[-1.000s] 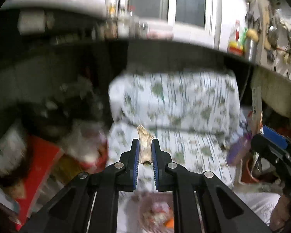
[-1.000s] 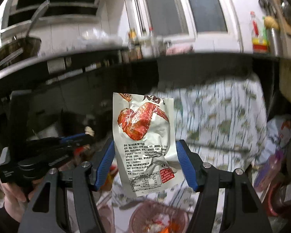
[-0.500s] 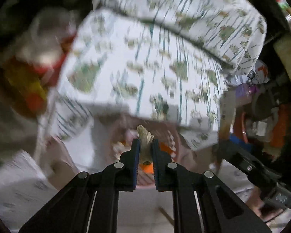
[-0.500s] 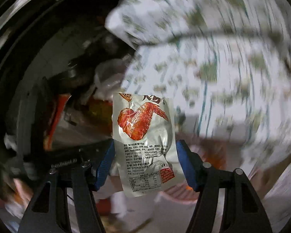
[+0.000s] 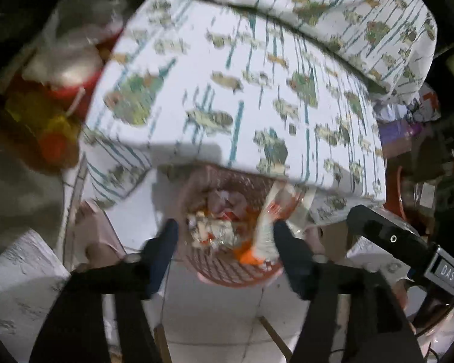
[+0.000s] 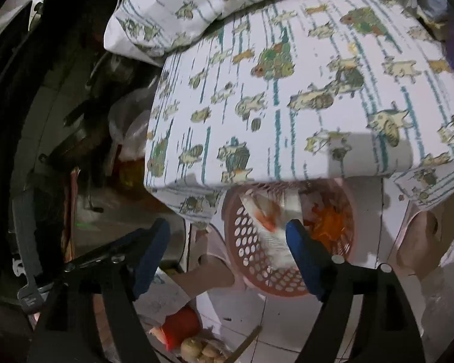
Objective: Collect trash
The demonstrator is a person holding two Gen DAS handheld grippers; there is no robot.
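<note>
Left gripper (image 5: 224, 237): jaws just sprung wide, empty.
Right gripper (image 6: 227, 236): jaws widening, nothing gripped.
Wrapper (image 6: 269, 233): silver-white, crumpled in basket (image 6: 245, 242).
Right view only: red scrap (image 6: 181, 322).

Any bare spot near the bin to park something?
Cushion top is bare, between its backrest and the front edge overhanging the bin. Floor tiles in front of the bin are partly free. Left of the cushion is crowded with bags. The bin holds trash, including the wrapper.
</note>
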